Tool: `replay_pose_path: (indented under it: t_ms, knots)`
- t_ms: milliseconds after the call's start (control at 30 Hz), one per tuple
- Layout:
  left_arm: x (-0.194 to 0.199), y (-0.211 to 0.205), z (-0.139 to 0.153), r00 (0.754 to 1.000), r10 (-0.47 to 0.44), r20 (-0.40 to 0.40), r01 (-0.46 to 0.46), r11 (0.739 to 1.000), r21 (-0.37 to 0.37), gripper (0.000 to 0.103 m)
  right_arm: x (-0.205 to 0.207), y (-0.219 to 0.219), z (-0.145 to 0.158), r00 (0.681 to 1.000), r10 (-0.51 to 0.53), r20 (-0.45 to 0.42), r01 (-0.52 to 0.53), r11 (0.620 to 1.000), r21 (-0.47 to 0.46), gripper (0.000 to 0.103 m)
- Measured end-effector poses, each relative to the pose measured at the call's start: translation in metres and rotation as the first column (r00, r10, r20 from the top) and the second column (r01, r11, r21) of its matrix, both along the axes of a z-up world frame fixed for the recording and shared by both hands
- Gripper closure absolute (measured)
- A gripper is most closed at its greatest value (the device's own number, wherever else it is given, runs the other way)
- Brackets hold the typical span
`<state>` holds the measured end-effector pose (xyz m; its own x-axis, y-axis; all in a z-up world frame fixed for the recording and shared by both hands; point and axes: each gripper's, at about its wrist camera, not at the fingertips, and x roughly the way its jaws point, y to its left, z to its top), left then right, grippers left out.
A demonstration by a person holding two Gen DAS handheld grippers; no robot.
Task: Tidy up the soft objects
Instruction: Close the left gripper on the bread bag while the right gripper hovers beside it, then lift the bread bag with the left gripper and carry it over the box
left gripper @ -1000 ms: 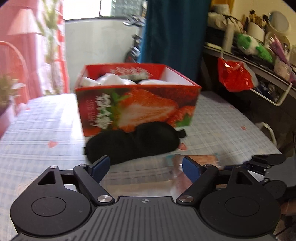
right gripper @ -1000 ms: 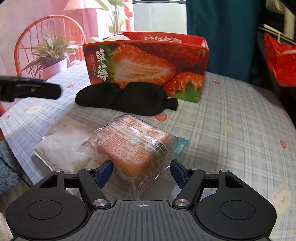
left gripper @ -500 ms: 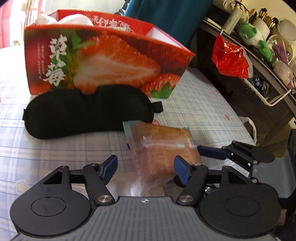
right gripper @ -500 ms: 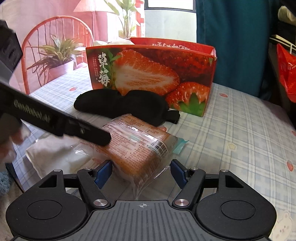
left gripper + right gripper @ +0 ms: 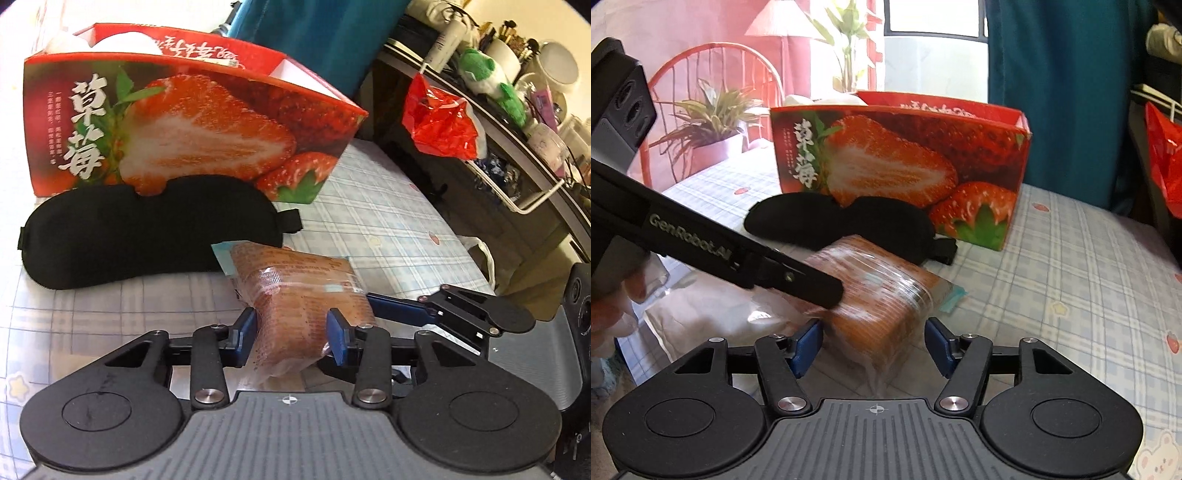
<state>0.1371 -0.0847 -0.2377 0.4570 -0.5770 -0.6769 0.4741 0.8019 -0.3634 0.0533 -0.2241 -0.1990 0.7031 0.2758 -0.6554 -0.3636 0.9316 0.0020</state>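
Observation:
A wrapped orange cake packet (image 5: 295, 291) lies on the checked tablecloth; it also shows in the right wrist view (image 5: 875, 295). My left gripper (image 5: 291, 339) is shut on its near end, blue pads pressing the wrapper. My right gripper (image 5: 873, 343) is open, its fingers on either side of the packet without squeezing. A black eye mask (image 5: 147, 229) lies behind the packet, against the red strawberry box (image 5: 184, 122). The box (image 5: 905, 162) holds white soft items.
A clear plastic bag (image 5: 713, 314) lies left of the packet. A red bag (image 5: 439, 122) hangs from a cluttered shelf on the right. A red chair and potted plant (image 5: 709, 122) stand beyond the table's far left edge.
My left gripper has moved right and forward onto the cake packet and closed on it. The right gripper stayed open around the packet.

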Motion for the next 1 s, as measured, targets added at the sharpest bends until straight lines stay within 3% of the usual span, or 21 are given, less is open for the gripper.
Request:
replay_pose_path:
  t_ms: [300, 533, 800, 1000]
  knots:
    - [0.001, 0.011, -0.01, 0.999, 0.026, -0.023, -0.027, 0.999, -0.035, 0.055, 0.005, -0.001, -0.009, 0.997, -0.025, -0.067, 0.028, 0.999, 0.034, 0.053]
    - [-0.006, 0.012, -0.002, 1.0, 0.021, 0.001, -0.021, 0.999, -0.041, 0.061, 0.0, 0.007, -0.004, 1.0, -0.013, -0.027, 0.014, 1.0, 0.007, 0.06]
    - [-0.022, 0.018, 0.024, 0.995, 0.024, 0.1, -0.019, 0.998, -0.054, 0.061, -0.007, 0.009, 0.019, 0.998, -0.005, 0.055, 0.004, 1.0, 0.012, 0.06]
    - [-0.02, 0.014, 0.062, 0.981, -0.009, 0.193, 0.011, 1.0, -0.012, 0.061, -0.001, 0.007, 0.05, 0.994, 0.008, 0.112, -0.01, 1.0, 0.013, 0.06]
